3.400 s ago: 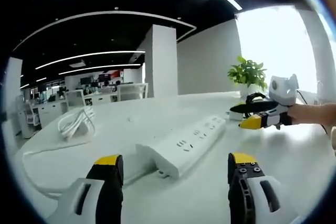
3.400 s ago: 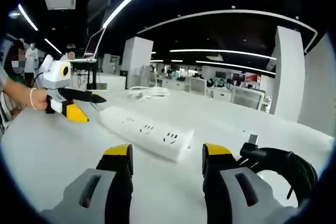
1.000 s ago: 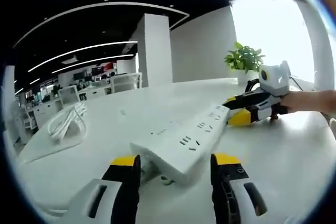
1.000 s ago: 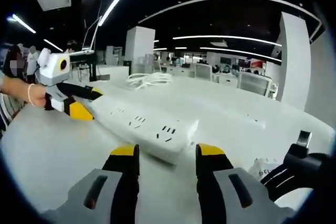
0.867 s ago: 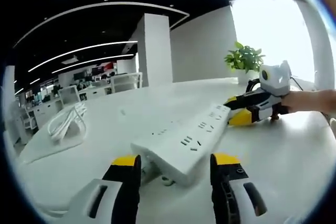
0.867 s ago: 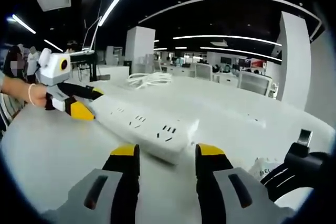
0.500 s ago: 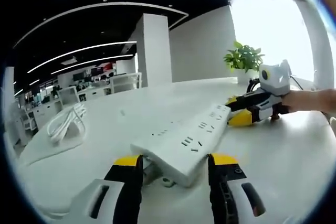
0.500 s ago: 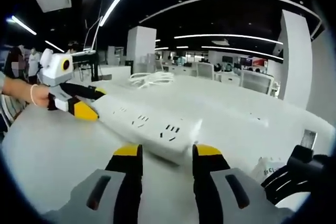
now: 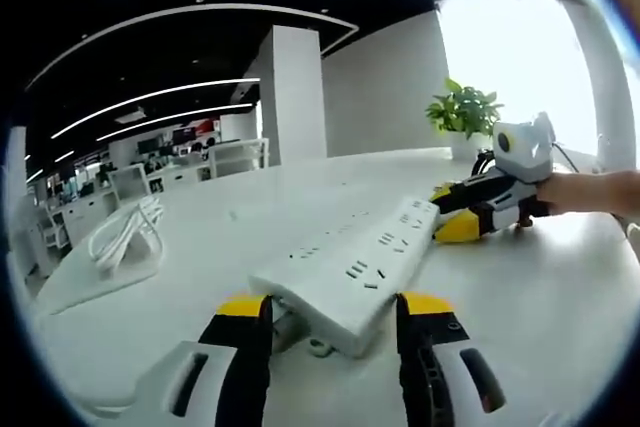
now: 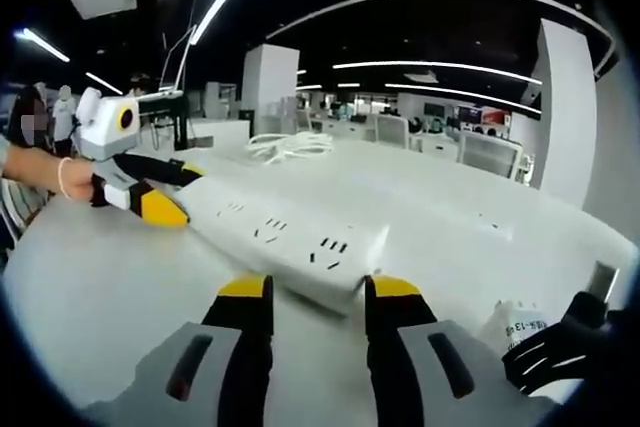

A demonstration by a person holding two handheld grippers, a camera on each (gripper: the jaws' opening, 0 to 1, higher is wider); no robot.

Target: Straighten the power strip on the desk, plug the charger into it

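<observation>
Both tools straddle opposite ends of the white power strip (image 9: 352,269) on the pale, smooth surface (image 9: 560,297). Seen from the left gripper view, the left tool (image 9: 330,319) has its yellow-tipped black jaws set either side of the strip's near end, close against its sides — whether they actually press the plastic I cannot tell. The strip is a long, flat-topped block of matte white plastic with rounded edges and rows of dark socket slots, running away toward the right tool (image 9: 470,215), whose yellow tips meet the far end; a person's hand (image 9: 590,192) holds that tool level, forearm stretched in from the right.

From the right gripper view the picture mirrors: the right tool (image 10: 308,302) brackets the near end of the strip (image 10: 285,240), jaws narrowly parted just beside its corners, and the left tool (image 10: 165,192) sits at the far end, held by a hand (image 10: 45,177) with a bracelet at the wrist. A black coiled cable with a white label — the charger (image 10: 560,347) — lies at the lower right of that view. A loose white cord coil (image 9: 125,237) rests farther off on the surface, and a leafy potted plant (image 9: 465,119) stands behind.
</observation>
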